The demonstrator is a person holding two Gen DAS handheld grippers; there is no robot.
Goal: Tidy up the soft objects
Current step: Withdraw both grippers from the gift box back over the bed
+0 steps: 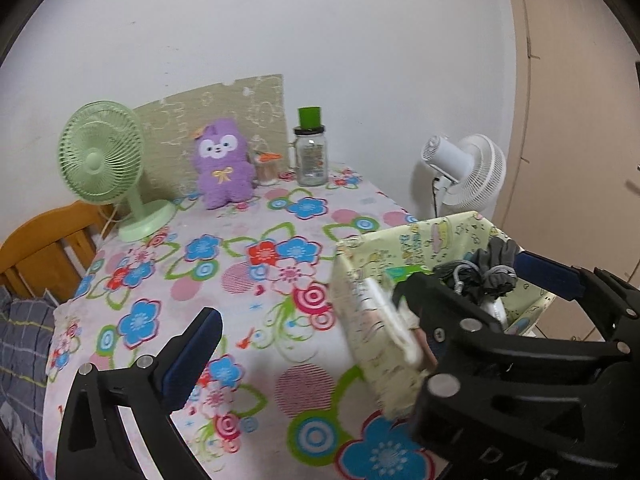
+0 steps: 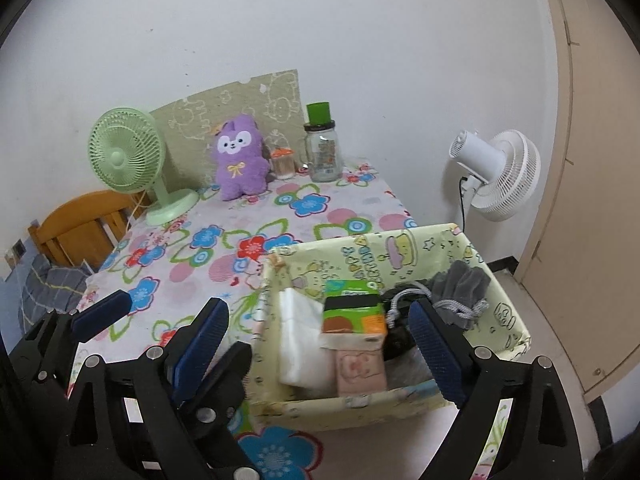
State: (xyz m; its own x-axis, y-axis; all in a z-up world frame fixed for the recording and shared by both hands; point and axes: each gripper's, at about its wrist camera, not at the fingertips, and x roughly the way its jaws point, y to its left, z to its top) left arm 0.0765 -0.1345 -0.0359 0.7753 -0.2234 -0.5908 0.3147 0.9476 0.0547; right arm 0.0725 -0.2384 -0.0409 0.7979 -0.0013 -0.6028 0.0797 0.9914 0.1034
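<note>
Both grippers stand wide open and hold nothing; the right gripper straddles the yellow fabric box without touching it, the left gripper just beside it over bare flowered cloth; inside the box lie a white packet, a green-and-orange pack, a pink pack and a grey drawstring pouch; the box sits near the table's right edge; beyond it, one purple plush, one jar, two fans, green and white
</note>
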